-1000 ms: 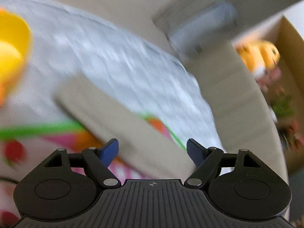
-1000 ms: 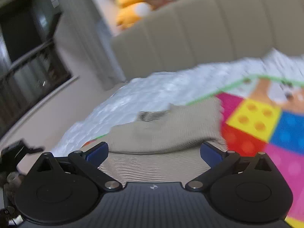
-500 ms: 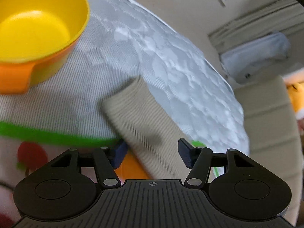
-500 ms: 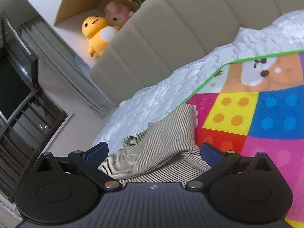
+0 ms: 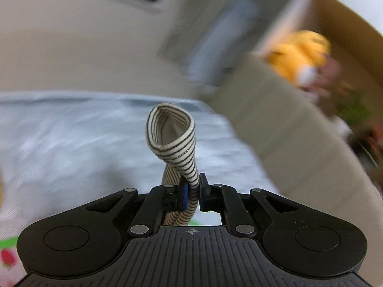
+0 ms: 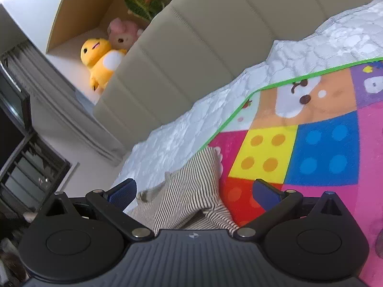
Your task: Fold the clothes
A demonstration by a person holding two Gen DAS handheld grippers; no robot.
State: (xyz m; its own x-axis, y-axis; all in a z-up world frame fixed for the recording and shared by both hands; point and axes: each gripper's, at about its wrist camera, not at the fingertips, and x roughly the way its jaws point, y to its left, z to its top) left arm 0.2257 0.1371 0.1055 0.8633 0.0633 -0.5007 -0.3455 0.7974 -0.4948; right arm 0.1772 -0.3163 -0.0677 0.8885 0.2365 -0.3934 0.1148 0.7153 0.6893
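Left gripper [image 5: 191, 191]: your jaws pinch a striped sleeve [image 5: 176, 143], cuff curling ahead.
Right gripper [image 6: 194, 192]: your jaws spread wide; striped garment [image 6: 189, 191] between them, untouched.

One striped cloth garment [image 6: 189, 191] lies between the open right fingers. Far past the fingers sit two soft toys: one yellow plush duck [image 6: 99, 58] and one pink plush bunny [image 6: 123, 34].

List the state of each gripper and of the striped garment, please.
Left gripper: shut on the striped garment, a fold sticking up.
Right gripper: open, holding nothing.
Striped garment: rumpled, lying on the colourful mat.
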